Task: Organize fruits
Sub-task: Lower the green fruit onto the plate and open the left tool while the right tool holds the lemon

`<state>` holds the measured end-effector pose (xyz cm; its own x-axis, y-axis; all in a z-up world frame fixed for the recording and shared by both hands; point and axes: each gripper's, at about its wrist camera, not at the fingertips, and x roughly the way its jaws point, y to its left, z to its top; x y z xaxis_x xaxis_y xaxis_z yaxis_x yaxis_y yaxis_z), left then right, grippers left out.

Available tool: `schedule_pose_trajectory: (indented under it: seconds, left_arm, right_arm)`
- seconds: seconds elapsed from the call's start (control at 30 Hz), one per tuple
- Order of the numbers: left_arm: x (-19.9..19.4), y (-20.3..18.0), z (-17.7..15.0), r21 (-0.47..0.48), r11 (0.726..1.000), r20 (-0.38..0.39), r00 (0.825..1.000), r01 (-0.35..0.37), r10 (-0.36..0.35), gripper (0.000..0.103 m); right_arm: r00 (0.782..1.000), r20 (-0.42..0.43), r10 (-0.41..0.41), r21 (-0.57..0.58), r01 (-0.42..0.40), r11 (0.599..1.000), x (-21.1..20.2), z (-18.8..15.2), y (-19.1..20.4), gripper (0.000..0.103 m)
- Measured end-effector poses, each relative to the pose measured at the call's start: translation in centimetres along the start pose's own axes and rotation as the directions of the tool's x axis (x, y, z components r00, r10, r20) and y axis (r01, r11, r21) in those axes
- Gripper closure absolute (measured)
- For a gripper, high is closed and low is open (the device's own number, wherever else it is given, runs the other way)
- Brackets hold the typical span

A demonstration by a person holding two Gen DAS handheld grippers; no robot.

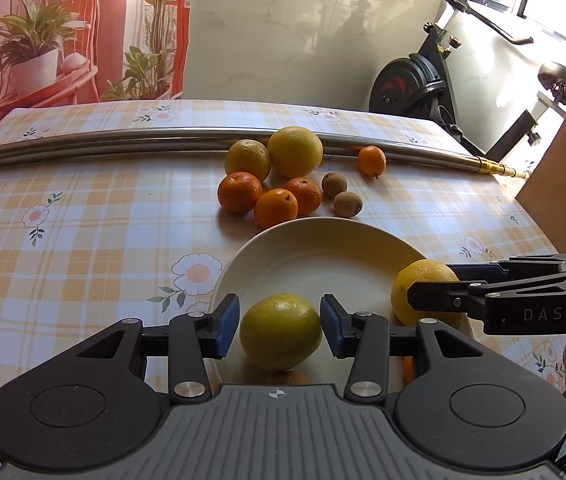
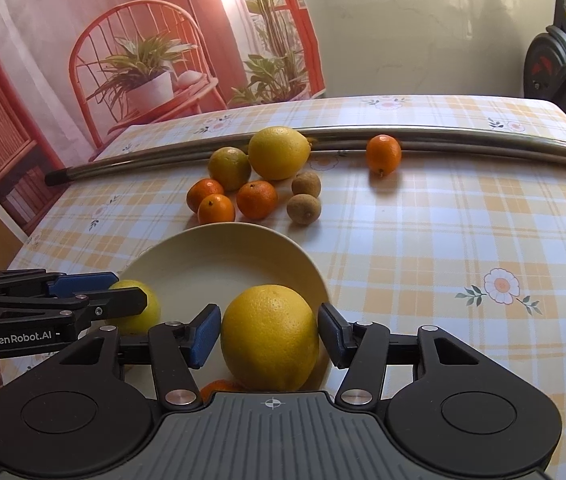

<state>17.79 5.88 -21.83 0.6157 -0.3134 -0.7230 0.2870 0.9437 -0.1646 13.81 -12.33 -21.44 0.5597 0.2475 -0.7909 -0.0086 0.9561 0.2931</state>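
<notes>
A cream plate (image 1: pixel 315 256) (image 2: pixel 219 256) sits on the checked tablecloth. My left gripper (image 1: pixel 279 328) is open, its blue pads standing off either side of a greenish-yellow citrus (image 1: pixel 280 332) on the plate. My right gripper (image 2: pixel 269 334) is open around a yellow orange (image 2: pixel 269 336), also seen in the left wrist view (image 1: pixel 423 280); the pads are apart from it. A small orange fruit (image 2: pixel 219 388) peeks out low on the plate. Beyond the plate lie a large lemon (image 1: pixel 295 151), a green-yellow citrus (image 1: pixel 247 159), three tangerines (image 1: pixel 275 208), two brown kiwis (image 1: pixel 347 203) and a lone tangerine (image 1: pixel 372 161).
A long metal pole (image 1: pixel 123 142) (image 2: pixel 483 136) lies across the table behind the fruit. An exercise bike (image 1: pixel 423 80) stands past the far right edge. A wooden panel (image 1: pixel 563 152) rises at the right. A printed backdrop hangs behind the table.
</notes>
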Motion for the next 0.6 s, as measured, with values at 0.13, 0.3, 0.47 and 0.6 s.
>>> schedule_pose_trajectory:
  seconds: [0.13, 0.3, 0.47, 0.6]
  left_arm:
    - [-0.07, 0.04, -0.08, -0.005, 1.0, 0.0, 1.0, -0.001, 0.001, 0.054]
    - [-0.14, 0.0, -0.16, -0.011, 1.0, -0.005, 1.0, -0.005, 0.005, 0.054]
    - [-0.05, -0.23, -0.33, -0.011, 1.0, -0.017, 1.0, -0.001, 0.001, 0.054]
    - [-0.08, -0.45, -0.36, 0.002, 1.0, -0.018, 1.0, -0.011, 0.011, 0.054]
  right_arm:
    - [1.0, 0.0, 0.008, 0.007, -0.008, 1.0, -0.27, -0.2, -0.23, 0.053]
    - [1.0, -0.002, 0.008, 0.0, -0.008, 1.0, -0.46, -0.38, -0.14, 0.053]
    - [1.0, -0.003, 0.005, -0.002, -0.005, 1.0, -0.55, -0.42, -0.03, 0.053]
    - [1.0, -0.003, 0.006, -0.001, -0.006, 1.0, -0.58, -0.45, -0.04, 0.053]
